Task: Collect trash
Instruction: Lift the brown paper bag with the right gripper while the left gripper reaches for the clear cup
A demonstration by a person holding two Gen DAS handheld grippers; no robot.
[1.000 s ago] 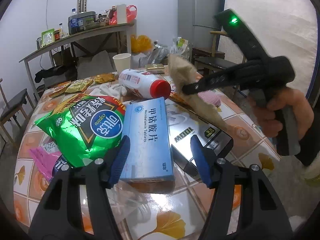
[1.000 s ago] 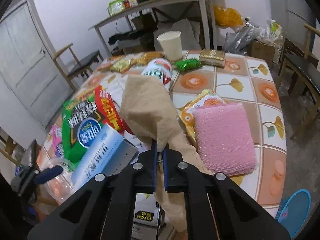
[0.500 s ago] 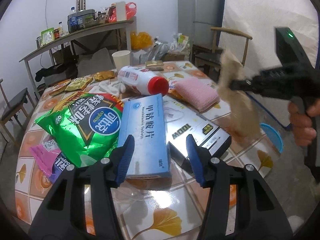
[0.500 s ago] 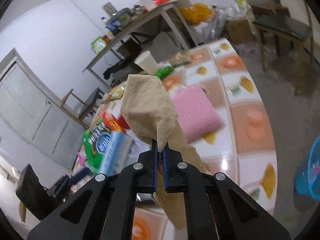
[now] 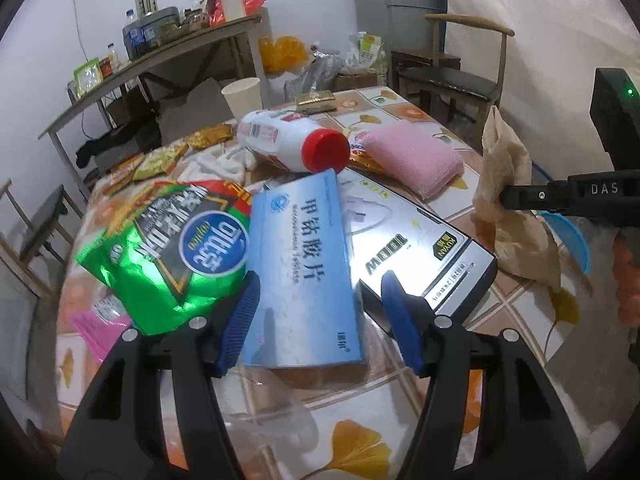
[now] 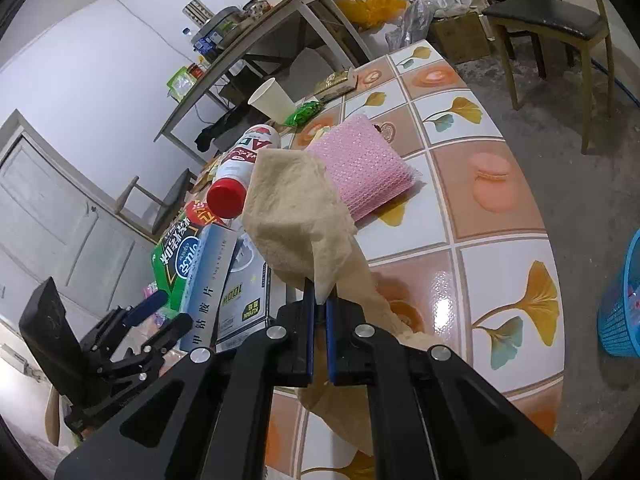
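Observation:
My right gripper is shut on a crumpled brown paper towel, which hangs over the near edge of the tiled table. The left wrist view shows that gripper and the paper towel at the right, just off the table's edge. My left gripper straddles a blue medicine box. Its jaws are opening, and the right pad stands clear of the box. A blue mesh basket stands on the floor to the right.
On the table lie a green snack bag, a silver box, a white bottle with a red cap, a pink cloth pad, a paper cup and several wrappers. A wooden chair stands behind the table.
My right gripper has carried the brown paper towel from above the table's middle out to its right edge and has rolled. My left gripper stays around the blue box; its jaws narrowed, then widened.

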